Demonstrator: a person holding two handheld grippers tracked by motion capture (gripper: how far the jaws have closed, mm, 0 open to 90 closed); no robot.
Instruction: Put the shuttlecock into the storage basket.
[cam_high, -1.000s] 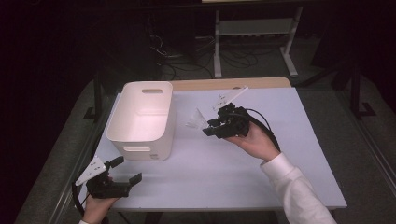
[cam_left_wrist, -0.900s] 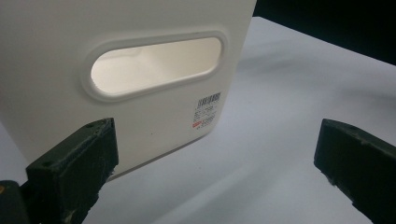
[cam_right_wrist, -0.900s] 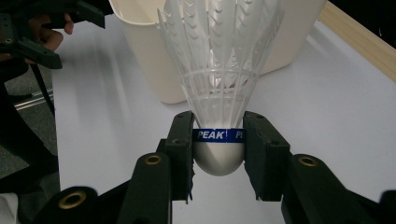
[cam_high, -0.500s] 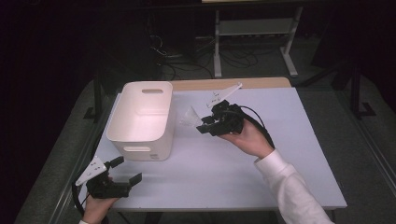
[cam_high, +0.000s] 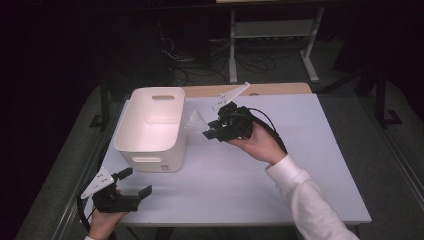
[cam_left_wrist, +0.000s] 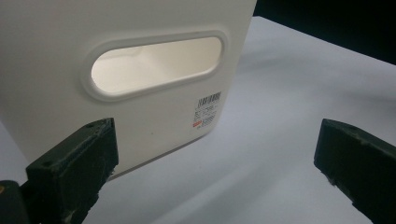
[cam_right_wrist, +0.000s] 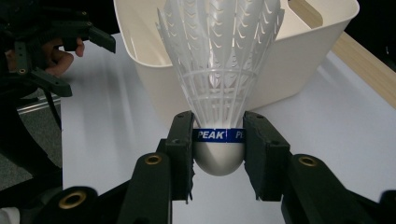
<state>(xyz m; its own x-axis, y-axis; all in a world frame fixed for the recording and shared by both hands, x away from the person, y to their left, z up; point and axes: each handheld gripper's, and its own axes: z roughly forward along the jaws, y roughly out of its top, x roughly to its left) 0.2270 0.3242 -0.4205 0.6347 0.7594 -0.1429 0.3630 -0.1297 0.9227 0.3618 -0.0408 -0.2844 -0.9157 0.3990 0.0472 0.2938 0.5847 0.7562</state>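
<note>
Right gripper is clamping a white shuttlecock by its cork, jaws pressing on both sides right at the blue band, which is reading "PEAK" in white, then a cut-off "P" or similar. Feathers are pointing away from the camera toward the white bin. In the high view that gripper is hovering above the surface just beside the bin's right wall, with the shuttlecock sticking out toward the rim. The hand is cradling the gripper from below, palm kind of up, white sleeve running off to the bottom right.

Left gripper is sitting at the near left corner, jaws spread wide with nothing between them, aiming at the bin's near wall. There's a barcode sticker there, print too tiny to make out. Left hand is gripping it from underneath at the edge.
</note>
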